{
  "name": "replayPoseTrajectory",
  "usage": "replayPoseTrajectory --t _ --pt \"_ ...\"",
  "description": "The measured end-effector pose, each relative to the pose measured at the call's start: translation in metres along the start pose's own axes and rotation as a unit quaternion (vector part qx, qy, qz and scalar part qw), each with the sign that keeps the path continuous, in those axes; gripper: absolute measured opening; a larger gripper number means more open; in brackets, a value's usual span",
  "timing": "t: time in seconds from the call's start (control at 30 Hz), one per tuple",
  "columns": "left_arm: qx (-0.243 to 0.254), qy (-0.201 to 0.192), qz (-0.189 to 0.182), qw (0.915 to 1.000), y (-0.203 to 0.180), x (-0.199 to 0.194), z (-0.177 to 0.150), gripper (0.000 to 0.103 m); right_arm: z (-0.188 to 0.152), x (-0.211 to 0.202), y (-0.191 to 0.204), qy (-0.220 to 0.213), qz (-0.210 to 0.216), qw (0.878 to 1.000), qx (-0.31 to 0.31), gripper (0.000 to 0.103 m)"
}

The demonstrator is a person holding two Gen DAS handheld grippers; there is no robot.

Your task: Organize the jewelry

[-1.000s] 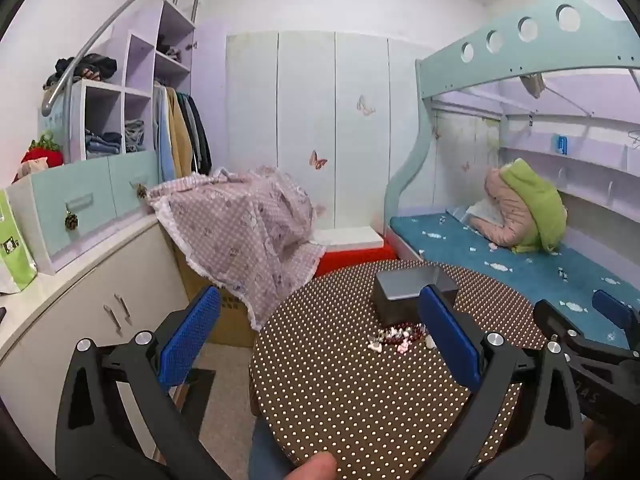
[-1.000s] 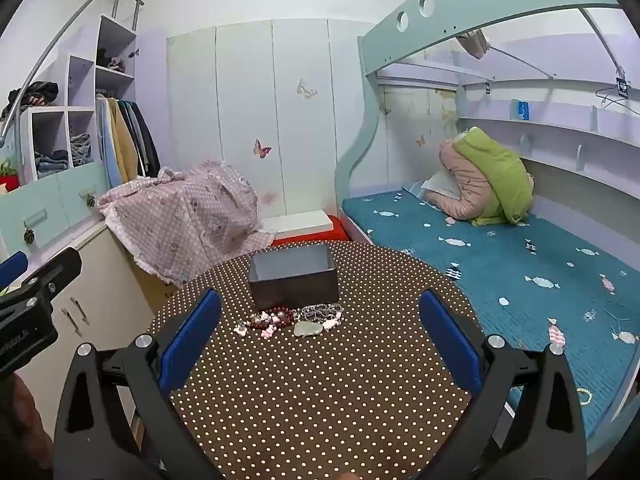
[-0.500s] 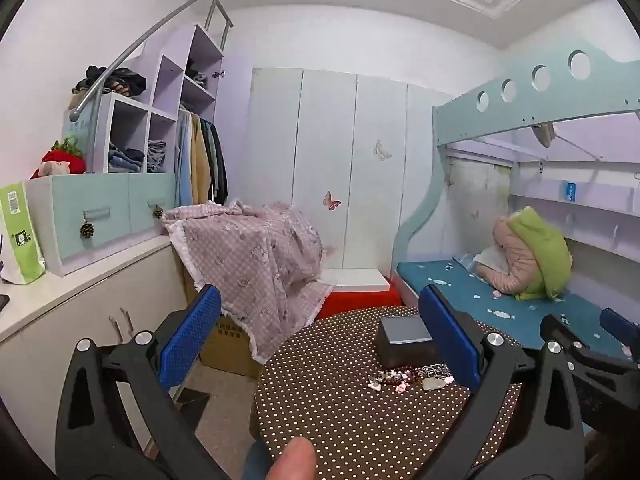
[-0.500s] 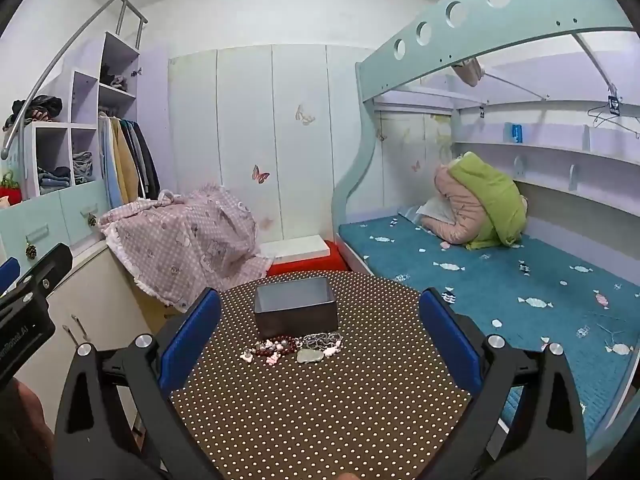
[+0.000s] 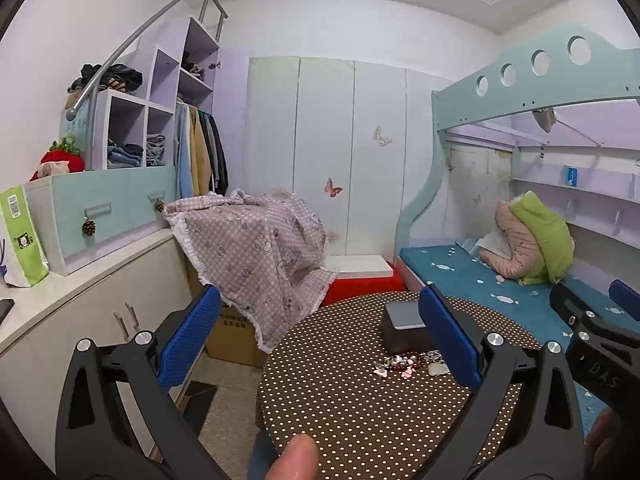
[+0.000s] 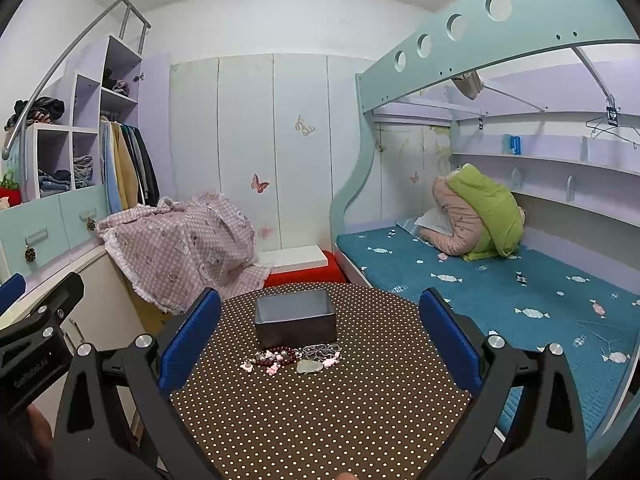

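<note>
Jewelry (image 6: 294,358) heaped beside empty box (image 6: 295,318); your left gripper (image 5: 320,336) and right gripper (image 6: 320,336) spread wide, empty, poised for first pick.

left gripper (image 5: 320,332) is being held level and pointing forward, its two blue-padded fingers (image 5: 188,340) standing wide apart with nothing between them. a fingertip of the holding hand (image 5: 294,458) is showing at the bottom edge of the left wrist view. right gripper (image 6: 320,332) is likewise being held level, its blue pads (image 6: 448,340) spread wide and gripping nothing. each gripper is appearing in the other's view: the right one is sitting at the far right edge of the left wrist view, the left one at the far left edge of the right wrist view, the two being carried side by side.
</note>
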State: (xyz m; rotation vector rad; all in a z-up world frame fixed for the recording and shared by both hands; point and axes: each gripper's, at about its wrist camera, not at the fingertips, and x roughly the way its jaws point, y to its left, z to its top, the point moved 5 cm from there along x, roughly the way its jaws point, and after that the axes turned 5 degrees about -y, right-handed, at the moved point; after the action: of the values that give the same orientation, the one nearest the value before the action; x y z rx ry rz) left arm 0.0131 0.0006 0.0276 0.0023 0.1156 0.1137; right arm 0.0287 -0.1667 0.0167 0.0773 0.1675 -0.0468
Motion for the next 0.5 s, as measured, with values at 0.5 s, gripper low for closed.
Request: replayPoseTrajectory --t 0.5 --pt "-0.004 -0.003 0.003 1.0000 0.013 0.003 -0.007 0.098 0.000 0.003 -0.001 -0.001 0.001 1.000 -0.002 0.096"
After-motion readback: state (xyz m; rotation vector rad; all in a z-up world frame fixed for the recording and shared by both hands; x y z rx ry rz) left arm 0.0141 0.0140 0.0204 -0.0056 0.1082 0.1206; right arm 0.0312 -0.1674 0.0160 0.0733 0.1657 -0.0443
